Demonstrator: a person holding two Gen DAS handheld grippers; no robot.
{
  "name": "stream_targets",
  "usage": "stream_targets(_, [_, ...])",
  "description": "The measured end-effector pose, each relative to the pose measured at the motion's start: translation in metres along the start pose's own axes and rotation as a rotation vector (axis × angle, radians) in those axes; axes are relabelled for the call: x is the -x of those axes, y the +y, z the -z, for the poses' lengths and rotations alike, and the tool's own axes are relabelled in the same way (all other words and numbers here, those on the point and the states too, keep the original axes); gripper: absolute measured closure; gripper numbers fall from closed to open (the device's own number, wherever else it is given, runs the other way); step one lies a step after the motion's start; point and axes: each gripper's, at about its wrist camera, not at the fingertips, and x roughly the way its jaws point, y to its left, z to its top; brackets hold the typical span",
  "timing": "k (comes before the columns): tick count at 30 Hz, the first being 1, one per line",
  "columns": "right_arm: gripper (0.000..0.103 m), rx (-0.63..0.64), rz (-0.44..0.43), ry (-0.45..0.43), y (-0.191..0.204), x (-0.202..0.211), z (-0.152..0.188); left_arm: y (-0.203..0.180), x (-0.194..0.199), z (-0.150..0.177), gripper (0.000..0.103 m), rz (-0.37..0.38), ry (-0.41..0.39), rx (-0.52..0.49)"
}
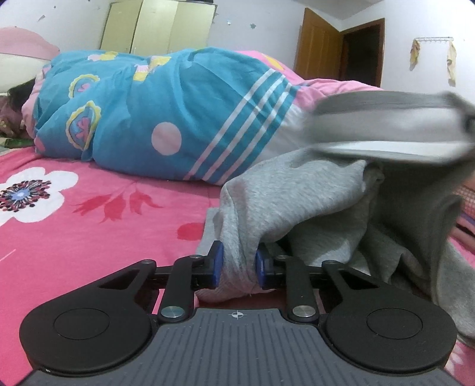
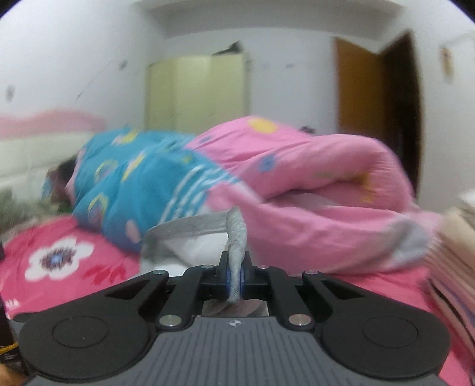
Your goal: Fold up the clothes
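A grey sweat garment (image 1: pixel 297 202) lies bunched on the pink flowered bed (image 1: pixel 89 231). My left gripper (image 1: pixel 237 267) is shut on a thick fold of it, low over the sheet. Part of the garment is lifted and blurred at the upper right of the left wrist view. In the right wrist view my right gripper (image 2: pixel 236 277) is shut on a thin edge of the same grey garment (image 2: pixel 237 234), held above the bed; its grey band stretches away to the left.
A blue and pink quilt (image 1: pixel 154 112) covers a lying person with dark hair (image 1: pixel 20 92) along the far side of the bed. A wardrobe (image 1: pixel 157 26) and a brown door (image 1: pixel 320 44) stand behind. Stacked fabric (image 2: pixel 454 255) lies at the right.
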Motion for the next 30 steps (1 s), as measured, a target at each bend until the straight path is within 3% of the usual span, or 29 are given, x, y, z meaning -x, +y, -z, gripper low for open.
stream_targets(8, [0.098,-0.207,0.174,-0.032,-0.085,0.107,0.031,0.001,0.009,0.000,0.088,-0.013,-0.022,-0.004])
stream_targets(11, [0.097,-0.243,0.229,0.073,-0.103,0.115,0.062,0.000,0.010,0.001,0.088,-0.017,-0.025,-0.014])
stream_targets(13, [0.096,-0.233,0.256,0.188,-0.110,0.108,0.082,-0.002,0.010,0.001,0.088,-0.014,-0.024,-0.024])
stream_targets(15, [0.086,-0.202,0.275,0.318,-0.111,0.096,0.099,-0.002,0.010,0.001,0.088,-0.001,-0.020,-0.034])
stream_targets(17, [0.058,-0.190,0.290,0.355,-0.109,0.097,0.101,-0.001,0.012,0.002,0.086,0.011,-0.020,-0.041])
stream_targets(18, [0.053,-0.169,0.291,0.311,-0.106,0.104,0.094,-0.001,0.013,0.002,0.086,0.016,-0.021,-0.044])
stream_targets(20, [0.031,-0.129,0.289,0.222,-0.100,0.117,0.078,-0.002,0.014,0.002,0.086,0.025,-0.019,-0.053])
stream_targets(22, [0.026,-0.091,0.255,0.122,-0.092,0.126,0.053,-0.004,0.014,0.003,0.085,0.028,-0.016,-0.064])
stream_targets(25, [0.020,-0.048,0.104,0.046,-0.074,0.105,0.018,-0.007,0.013,0.003,0.083,0.030,-0.006,-0.073])
stream_targets(28, [0.014,-0.030,-0.113,0.080,-0.037,0.046,-0.009,-0.009,0.014,0.004,0.079,0.032,0.007,-0.090])
stream_targets(30, [0.013,-0.038,-0.206,0.125,-0.013,-0.003,-0.019,-0.010,0.014,0.006,0.076,0.032,0.021,-0.109])
